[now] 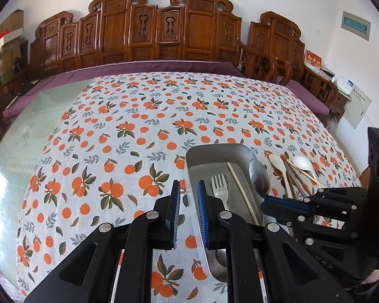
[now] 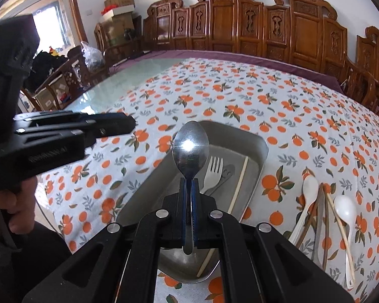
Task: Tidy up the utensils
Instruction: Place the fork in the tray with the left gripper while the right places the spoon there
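My right gripper (image 2: 188, 184) is shut on the handle of a metal spoon (image 2: 190, 146), whose bowl sticks out ahead over a rectangular metal tray (image 2: 262, 146). In the tray lie a metal fork (image 2: 213, 169) and a pale chopstick (image 2: 240, 184). The left wrist view shows that gripper (image 1: 266, 199) and the blurred spoon (image 1: 259, 176) above the tray (image 1: 214, 149). My left gripper (image 1: 188, 186) hovers by the tray's left wall, its pads a narrow gap apart with nothing between them. Two white spoons (image 2: 309, 189) (image 2: 345, 209) and dark chopsticks (image 2: 321, 214) lie right of the tray.
An orange-print tablecloth (image 1: 128, 136) covers most of the glass table (image 1: 25, 136), which is bare at the left. Carved wooden chairs (image 1: 164, 30) line the far side. A person's hand (image 2: 15, 209) holds the left gripper (image 2: 131, 123). Boxes and bags stand beyond the table's left end.
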Available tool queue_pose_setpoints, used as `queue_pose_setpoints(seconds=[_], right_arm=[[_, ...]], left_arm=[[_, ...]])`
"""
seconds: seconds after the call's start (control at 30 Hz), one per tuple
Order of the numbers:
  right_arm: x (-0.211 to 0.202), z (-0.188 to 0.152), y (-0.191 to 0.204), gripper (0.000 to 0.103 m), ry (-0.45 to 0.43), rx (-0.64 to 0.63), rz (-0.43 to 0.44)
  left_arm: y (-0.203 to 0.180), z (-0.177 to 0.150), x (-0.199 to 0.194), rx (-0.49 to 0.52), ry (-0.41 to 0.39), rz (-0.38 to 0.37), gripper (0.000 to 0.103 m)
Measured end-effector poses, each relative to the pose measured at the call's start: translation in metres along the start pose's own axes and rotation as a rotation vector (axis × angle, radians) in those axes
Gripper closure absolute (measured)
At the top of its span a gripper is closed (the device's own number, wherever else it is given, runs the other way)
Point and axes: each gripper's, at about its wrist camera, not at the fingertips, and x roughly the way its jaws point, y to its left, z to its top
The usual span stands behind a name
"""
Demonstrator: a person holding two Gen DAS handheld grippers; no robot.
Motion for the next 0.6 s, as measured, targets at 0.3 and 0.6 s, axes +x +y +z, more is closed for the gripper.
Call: queue_pose_setpoints(seconds=[0.3,0.6], right_arm=[[0.033,-0.005,-0.008,0.098,0.072,0.014,-0.013],[0.053,-0.009,-0.015,0.096,0.124,0.038,-0.024]], left_arm=[[0.003,-0.001,0.006,-0.004,0.010,0.005,0.091],[0.001,-0.002,0.008,0.001,0.017,0.007,0.091]])
